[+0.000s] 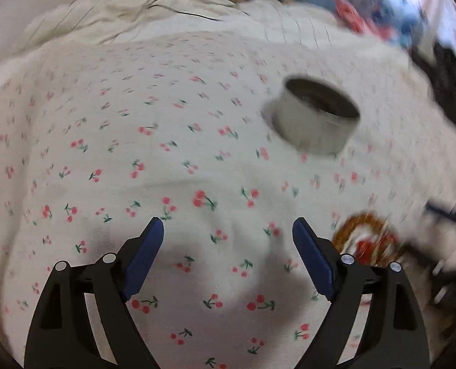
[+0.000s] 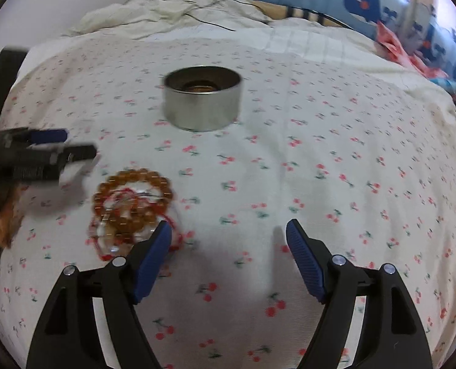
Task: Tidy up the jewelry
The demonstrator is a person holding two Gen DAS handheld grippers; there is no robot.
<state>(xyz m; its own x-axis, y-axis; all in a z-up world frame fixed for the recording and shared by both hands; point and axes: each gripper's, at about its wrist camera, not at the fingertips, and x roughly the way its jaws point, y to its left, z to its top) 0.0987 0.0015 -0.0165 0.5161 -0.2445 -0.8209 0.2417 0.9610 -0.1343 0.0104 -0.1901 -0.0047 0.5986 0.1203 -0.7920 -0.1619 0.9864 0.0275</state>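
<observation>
Task looked partly done: something amber already sat in the round tin (image 2: 202, 98), but amber bead bracelets (image 2: 134, 198) w/ red cord lay on the sheet beside it, left gripper (image 1: 228, 230) & right gripper (image 2: 229, 230) both wide, empty.

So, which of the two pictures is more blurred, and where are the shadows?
Left wrist view: motion blur smears the right side, including the metal tin and the amber bead bracelets; a soft shadow lies on the cherry-print sheet between the open jaws. Right wrist view: mostly sharp, the tin clear; only the left gripper at the left edge is blurred.
</observation>
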